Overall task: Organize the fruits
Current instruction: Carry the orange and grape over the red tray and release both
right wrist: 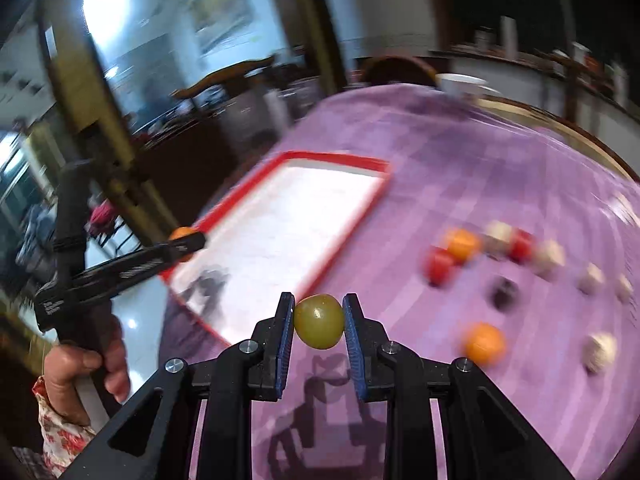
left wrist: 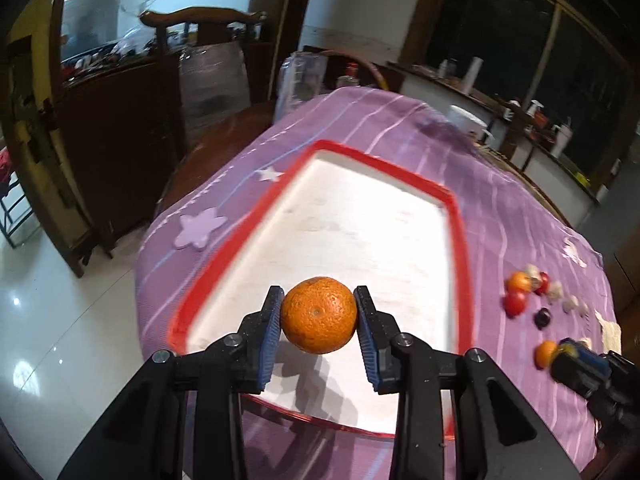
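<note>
My left gripper [left wrist: 319, 316] is shut on an orange mandarin [left wrist: 319, 315] and holds it above the near part of a white tray with a red rim [left wrist: 460, 216]. In the right wrist view the left gripper [right wrist: 188, 242] hangs over the tray's left edge [right wrist: 336, 157] with the mandarin [right wrist: 181, 233] between its fingers. My right gripper [right wrist: 319, 322] is shut on a green-yellow fruit [right wrist: 319, 321] above the purple cloth, just right of the tray's near corner. It shows at the right edge of the left wrist view [left wrist: 576, 356].
Loose fruits lie on the purple tablecloth [right wrist: 460, 160] right of the tray: an orange one [right wrist: 484, 343], another orange [right wrist: 463, 245], red ones [right wrist: 440, 266], a dark one [right wrist: 505, 292] and several pale pieces [right wrist: 600, 352]. The table edge drops to a tiled floor [left wrist: 60, 320] at left.
</note>
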### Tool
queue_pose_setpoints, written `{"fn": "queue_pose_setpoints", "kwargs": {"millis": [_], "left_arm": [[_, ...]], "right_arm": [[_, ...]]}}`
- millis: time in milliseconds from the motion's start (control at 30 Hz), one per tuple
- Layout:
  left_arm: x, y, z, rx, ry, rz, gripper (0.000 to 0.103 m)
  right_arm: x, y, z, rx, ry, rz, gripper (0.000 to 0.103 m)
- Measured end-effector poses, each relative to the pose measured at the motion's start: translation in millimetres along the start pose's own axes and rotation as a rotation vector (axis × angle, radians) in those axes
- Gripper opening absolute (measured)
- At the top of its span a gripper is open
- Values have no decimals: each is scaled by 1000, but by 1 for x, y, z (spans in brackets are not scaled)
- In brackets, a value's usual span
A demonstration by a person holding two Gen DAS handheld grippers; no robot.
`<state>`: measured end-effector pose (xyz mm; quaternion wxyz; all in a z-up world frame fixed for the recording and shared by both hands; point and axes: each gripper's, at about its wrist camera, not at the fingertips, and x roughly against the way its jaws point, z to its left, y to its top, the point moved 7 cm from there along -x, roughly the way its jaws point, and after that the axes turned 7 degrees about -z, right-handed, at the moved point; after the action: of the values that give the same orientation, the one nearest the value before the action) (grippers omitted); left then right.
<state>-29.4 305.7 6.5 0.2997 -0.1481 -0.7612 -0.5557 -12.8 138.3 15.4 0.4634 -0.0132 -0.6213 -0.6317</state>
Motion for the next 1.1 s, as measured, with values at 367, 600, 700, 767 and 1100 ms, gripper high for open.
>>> {"fn": "queue_pose_setpoints", "kwargs": {"millis": [367, 600, 700, 767, 1100], "left_arm": [[-29, -8, 17, 7, -7, 53, 35], [-29, -4, 23, 76, -58, 42, 50], [-23, 0, 24, 107, -76, 26, 55], [-19, 3, 25, 115, -70, 12, 57], [18, 7, 8, 83, -23, -63, 72]], "right_arm": [[-87, -15, 44, 113, 18, 90, 28], [-96, -19, 52, 136, 24, 109, 29], [-92, -16, 51, 132, 15, 95, 29], [-81, -11, 46, 108, 7, 70, 29], [-4, -24, -19, -234, 25, 27, 29]]}}
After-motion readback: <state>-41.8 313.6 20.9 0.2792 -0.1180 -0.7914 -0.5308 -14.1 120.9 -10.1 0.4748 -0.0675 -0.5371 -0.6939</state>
